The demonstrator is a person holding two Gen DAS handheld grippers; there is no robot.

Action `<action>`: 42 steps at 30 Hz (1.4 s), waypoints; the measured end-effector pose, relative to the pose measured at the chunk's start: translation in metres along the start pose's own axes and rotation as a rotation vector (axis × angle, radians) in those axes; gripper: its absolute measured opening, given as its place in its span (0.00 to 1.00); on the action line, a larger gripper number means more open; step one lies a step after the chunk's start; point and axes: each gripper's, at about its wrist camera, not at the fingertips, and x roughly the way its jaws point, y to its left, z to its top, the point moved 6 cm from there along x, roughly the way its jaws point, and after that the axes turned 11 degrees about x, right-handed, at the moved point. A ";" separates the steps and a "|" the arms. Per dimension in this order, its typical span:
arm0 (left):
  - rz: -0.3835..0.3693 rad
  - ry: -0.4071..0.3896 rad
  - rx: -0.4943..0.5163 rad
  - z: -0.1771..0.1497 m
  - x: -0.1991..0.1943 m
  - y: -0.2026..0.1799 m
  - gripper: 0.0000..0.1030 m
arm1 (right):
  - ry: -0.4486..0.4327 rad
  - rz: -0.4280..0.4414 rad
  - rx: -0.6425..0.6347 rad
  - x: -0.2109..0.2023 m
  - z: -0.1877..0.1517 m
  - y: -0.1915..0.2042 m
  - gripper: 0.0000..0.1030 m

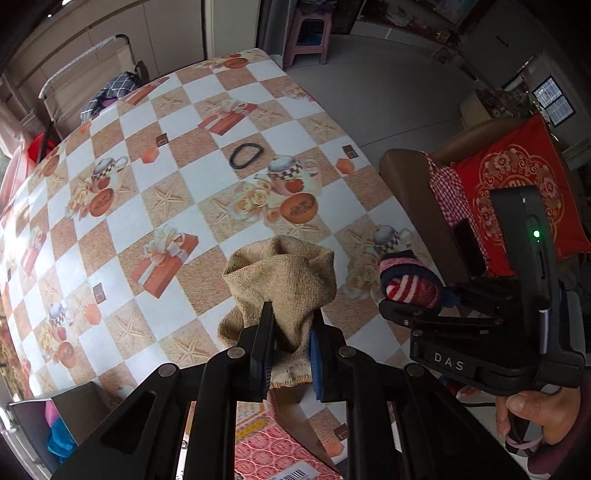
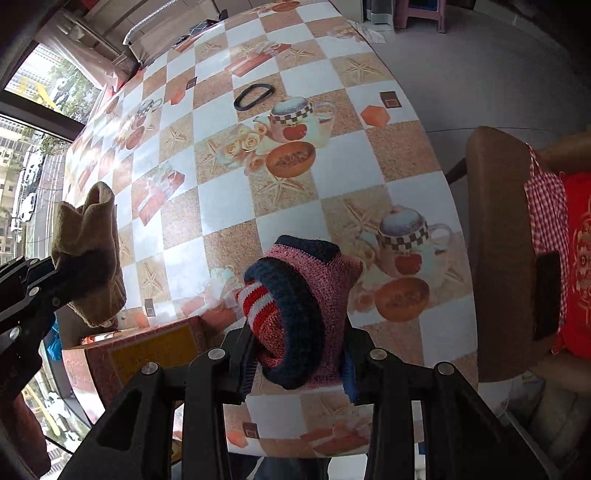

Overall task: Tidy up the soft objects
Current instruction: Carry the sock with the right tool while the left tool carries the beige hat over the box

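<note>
A tan knitted sock (image 1: 280, 284) hangs above the patterned table (image 1: 155, 122) with my left gripper (image 1: 291, 354) shut on its lower part. To its right, in the left wrist view, my right gripper (image 1: 413, 299) is shut on a rolled pink, red-striped and navy sock (image 1: 410, 280). In the right wrist view that rolled sock (image 2: 303, 306) fills the space between my right gripper's (image 2: 299, 365) pads, lifted over the table (image 2: 229, 206). The tan sock (image 2: 88, 254) shows at the left there, pinched by the left gripper (image 2: 74, 280).
A black rubber ring (image 1: 246, 155) lies on the table's far half. A red patterned box (image 2: 147, 350) sits at the near edge. A brown chair (image 1: 410, 206) with a red cushion (image 1: 524, 192) stands right of the table; a pink stool (image 1: 308, 33) stands beyond.
</note>
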 end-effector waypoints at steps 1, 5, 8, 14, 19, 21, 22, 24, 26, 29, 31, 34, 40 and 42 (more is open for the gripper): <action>-0.006 -0.002 0.012 0.000 -0.002 -0.006 0.18 | -0.003 0.001 0.011 -0.002 -0.004 -0.003 0.37; -0.018 -0.007 0.056 -0.004 -0.010 -0.027 0.18 | -0.019 0.001 0.050 -0.011 -0.019 -0.012 0.37; -0.023 -0.010 0.085 -0.008 -0.016 -0.038 0.18 | -0.025 0.004 0.072 -0.016 -0.029 -0.017 0.37; -0.026 -0.027 0.164 -0.023 -0.032 -0.061 0.18 | -0.021 0.013 0.096 -0.017 -0.052 -0.015 0.37; -0.040 -0.050 0.211 -0.033 -0.047 -0.078 0.18 | -0.008 0.039 0.129 -0.015 -0.069 -0.008 0.37; -0.045 -0.063 0.236 -0.037 -0.053 -0.085 0.18 | -0.005 0.046 0.139 -0.014 -0.074 -0.004 0.37; -0.040 -0.067 0.252 -0.038 -0.056 -0.088 0.18 | -0.004 0.048 0.142 -0.014 -0.077 -0.003 0.37; -0.029 -0.075 0.288 -0.042 -0.060 -0.094 0.18 | 0.000 0.053 0.153 -0.013 -0.082 0.000 0.37; -0.023 -0.082 0.312 -0.045 -0.064 -0.098 0.18 | 0.010 0.054 0.159 -0.010 -0.087 0.002 0.37; -0.018 -0.089 0.325 -0.048 -0.069 -0.099 0.18 | 0.022 0.054 0.161 -0.006 -0.091 0.006 0.37; -0.016 -0.092 0.324 -0.050 -0.071 -0.098 0.18 | 0.023 0.054 0.159 -0.005 -0.092 0.009 0.37; -0.014 -0.096 0.313 -0.052 -0.075 -0.094 0.18 | 0.023 0.057 0.156 -0.005 -0.094 0.013 0.37; -0.002 -0.115 0.279 -0.055 -0.082 -0.086 0.18 | 0.012 0.057 0.131 -0.008 -0.094 0.023 0.37; 0.007 -0.120 0.251 -0.056 -0.084 -0.079 0.18 | 0.001 0.057 0.121 -0.011 -0.093 0.026 0.37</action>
